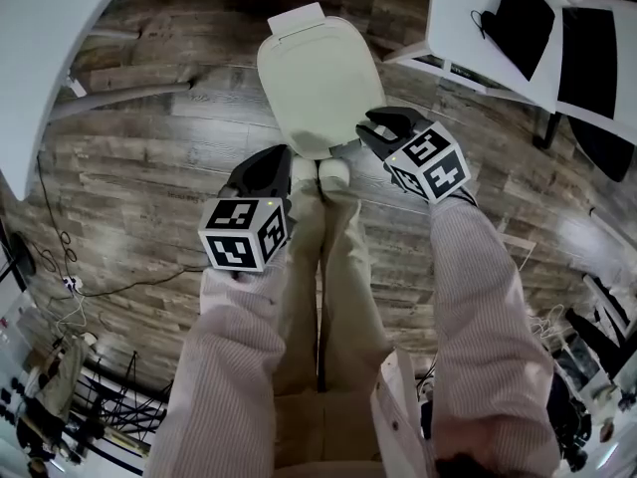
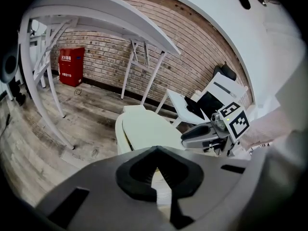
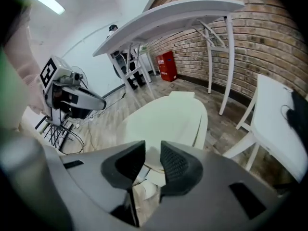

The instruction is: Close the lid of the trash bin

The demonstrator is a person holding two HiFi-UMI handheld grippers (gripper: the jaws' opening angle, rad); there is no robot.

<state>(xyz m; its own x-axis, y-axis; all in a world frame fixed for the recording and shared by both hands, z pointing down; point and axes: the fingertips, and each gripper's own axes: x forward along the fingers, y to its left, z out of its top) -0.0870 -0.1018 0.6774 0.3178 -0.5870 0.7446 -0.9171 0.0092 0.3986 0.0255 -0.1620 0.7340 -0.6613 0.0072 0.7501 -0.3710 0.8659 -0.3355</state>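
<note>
**Two grippers held at the near edge of a lidded bin**

One set of jaws, on the left gripper (image 1: 279, 162), is seen drawn together at the tips, with nothing caught between them. On the right gripper (image 1: 378, 127) the jaws are parted by a narrow gap, and nothing is pinched there either; only the near rim of the bin and the person's pale shoes (image 1: 323, 172) are seen through that gap. Both tools are pointed steeply downward and are carried by arms in light striped sleeves (image 1: 478, 297).

Just beyond the tips, the trash bin (image 1: 318, 83) is stood on the wooden floor (image 1: 169, 157), between the two grippers and slightly ahead of them. Its cream lid (image 2: 147, 129) is laid down over the body, with a thin dark seam visible along one side; whether it is fully seated cannot be told. Contact between either gripper and the lid cannot be confirmed.

Farther out, a white table (image 1: 463, 18) is placed to the right of the bin. A brick wall (image 2: 106, 57) and a red cabinet (image 2: 71, 66) are seen behind.
</note>
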